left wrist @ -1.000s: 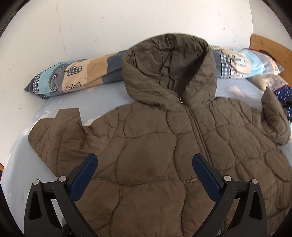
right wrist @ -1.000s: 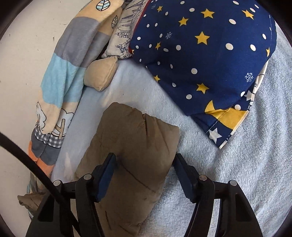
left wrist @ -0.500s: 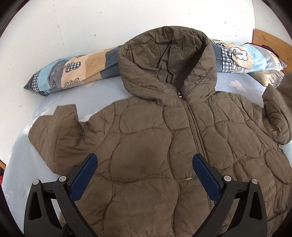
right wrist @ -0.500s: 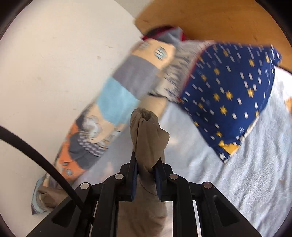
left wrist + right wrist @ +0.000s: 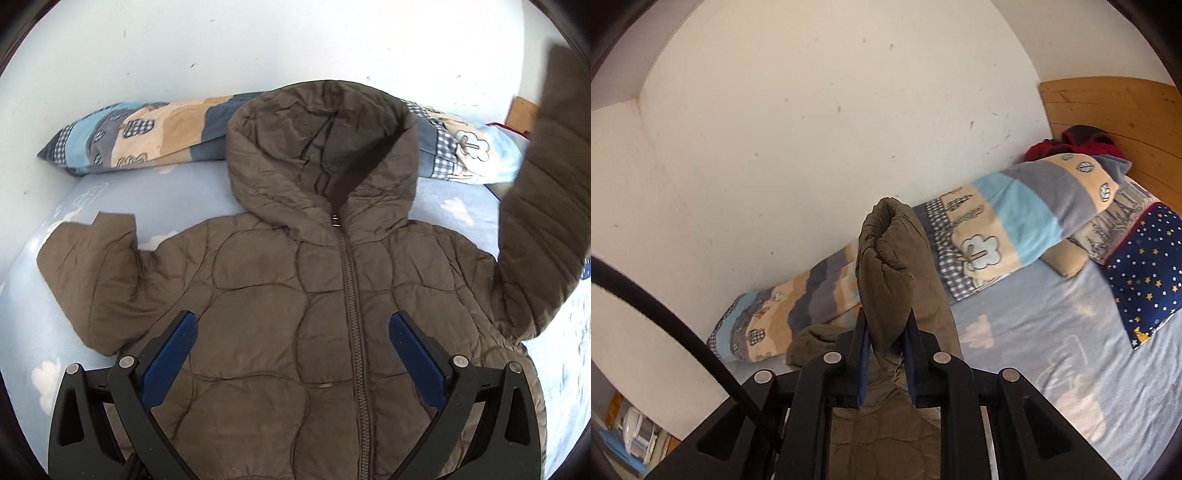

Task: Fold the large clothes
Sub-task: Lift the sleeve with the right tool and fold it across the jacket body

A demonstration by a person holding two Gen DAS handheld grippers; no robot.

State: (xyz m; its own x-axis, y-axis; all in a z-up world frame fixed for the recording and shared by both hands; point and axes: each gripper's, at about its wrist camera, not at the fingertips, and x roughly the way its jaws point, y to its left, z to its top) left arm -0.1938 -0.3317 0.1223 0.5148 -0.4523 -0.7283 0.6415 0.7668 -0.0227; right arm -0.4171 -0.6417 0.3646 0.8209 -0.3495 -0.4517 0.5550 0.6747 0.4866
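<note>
A brown quilted hooded jacket (image 5: 295,295) lies front up on the blue bed sheet (image 5: 162,192), zipper closed, hood toward the wall. Its left sleeve (image 5: 92,277) lies flat on the sheet. Its right sleeve (image 5: 535,221) is lifted high at the right edge of the left wrist view. My right gripper (image 5: 886,354) is shut on that sleeve's cuff (image 5: 890,266) and holds it up above the jacket body. My left gripper (image 5: 291,339) is open and empty, hovering over the jacket's lower chest.
A long striped patchwork pillow (image 5: 147,136) lies along the white wall behind the hood. A navy star-print cushion (image 5: 1145,273) and a small beige cushion (image 5: 1067,258) lie at the bed's right end by a wooden headboard (image 5: 1115,107).
My right gripper closed on the right sleeve cuff and lifted it off the bed, swinging up and toward the jacket. My left gripper drew back slightly, staying open.
</note>
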